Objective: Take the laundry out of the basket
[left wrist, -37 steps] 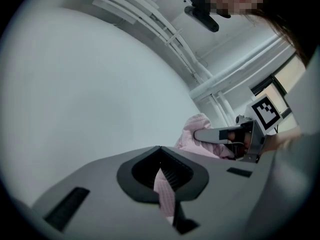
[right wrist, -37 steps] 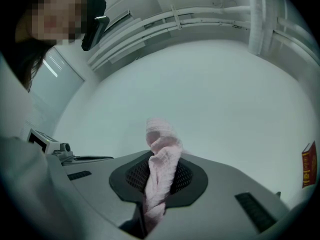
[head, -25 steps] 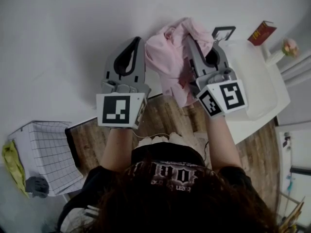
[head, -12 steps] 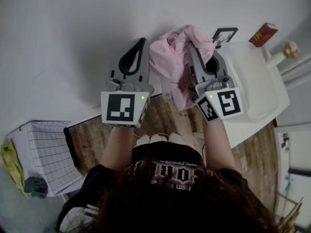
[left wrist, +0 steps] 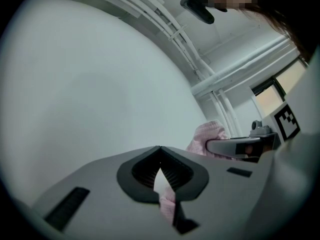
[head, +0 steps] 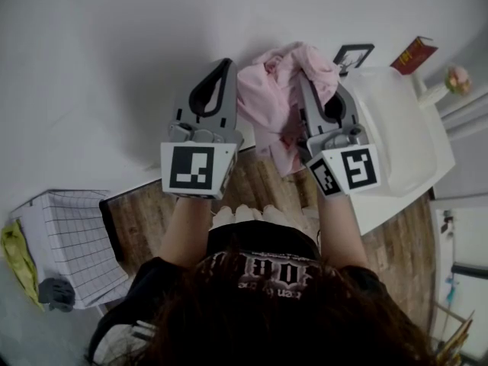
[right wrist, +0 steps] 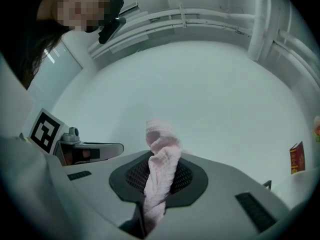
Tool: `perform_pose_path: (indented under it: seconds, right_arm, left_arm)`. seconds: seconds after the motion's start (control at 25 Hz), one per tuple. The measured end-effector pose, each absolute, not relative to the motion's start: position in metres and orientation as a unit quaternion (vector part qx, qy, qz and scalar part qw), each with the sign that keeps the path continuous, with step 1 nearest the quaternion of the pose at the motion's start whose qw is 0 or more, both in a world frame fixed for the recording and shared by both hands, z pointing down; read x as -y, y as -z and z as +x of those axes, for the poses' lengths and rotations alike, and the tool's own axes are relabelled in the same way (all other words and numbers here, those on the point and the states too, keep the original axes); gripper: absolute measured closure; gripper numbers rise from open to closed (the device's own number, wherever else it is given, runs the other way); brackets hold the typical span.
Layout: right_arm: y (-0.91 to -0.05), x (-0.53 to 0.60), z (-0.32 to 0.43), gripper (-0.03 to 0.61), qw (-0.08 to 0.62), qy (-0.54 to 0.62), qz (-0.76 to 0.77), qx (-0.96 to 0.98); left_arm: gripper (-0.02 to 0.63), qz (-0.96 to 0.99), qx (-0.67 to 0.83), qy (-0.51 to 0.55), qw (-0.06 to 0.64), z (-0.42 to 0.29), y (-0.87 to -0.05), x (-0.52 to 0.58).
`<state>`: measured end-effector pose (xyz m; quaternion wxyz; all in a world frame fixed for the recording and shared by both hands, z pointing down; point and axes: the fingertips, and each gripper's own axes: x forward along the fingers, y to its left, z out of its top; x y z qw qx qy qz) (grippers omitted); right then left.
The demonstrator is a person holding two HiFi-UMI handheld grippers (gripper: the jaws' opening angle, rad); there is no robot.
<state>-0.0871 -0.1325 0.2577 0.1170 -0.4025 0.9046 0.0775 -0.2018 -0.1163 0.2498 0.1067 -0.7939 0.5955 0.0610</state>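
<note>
— Pink garment (head: pixel 271 101): report location and hold.

— Clear of the laundry basket (head: pixel 72 239), which stands well apart at the person's lower left. The garment is bunched between both grippers above the white table (head: pixel 99 59). The right gripper (right wrist: pixel 161 156) is clamped on a thick twisted roll of the cloth. The left gripper (left wrist: pixel 159 149) has its tips together, with only a thin strip of cloth caught behind them.

— Likely fault conditions?

— 1. Slip at the left gripper: the bite is thin, so pulling the grippers apart could tug the strip out and leave the garment swinging from the right side alone. 2. Snagging: the loose lower folds hang near the table edge and could catch there. 3. Incomplete task: a yellow-green cloth (head: pixel 17 254) remains draped at the basket.
</note>
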Motion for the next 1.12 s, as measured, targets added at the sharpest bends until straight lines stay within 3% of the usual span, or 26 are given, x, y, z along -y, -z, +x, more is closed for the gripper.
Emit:
perform_pose_path:
  seconds: [1.12]
  right_arm:
    - [-0.247,0.127,-0.088,0.52,0.114,-0.102,-0.412,-0.898]
  left_arm:
    - [0.614,-0.798,-0.586,-0.066,0.125,-0.203,-0.239,0.11]
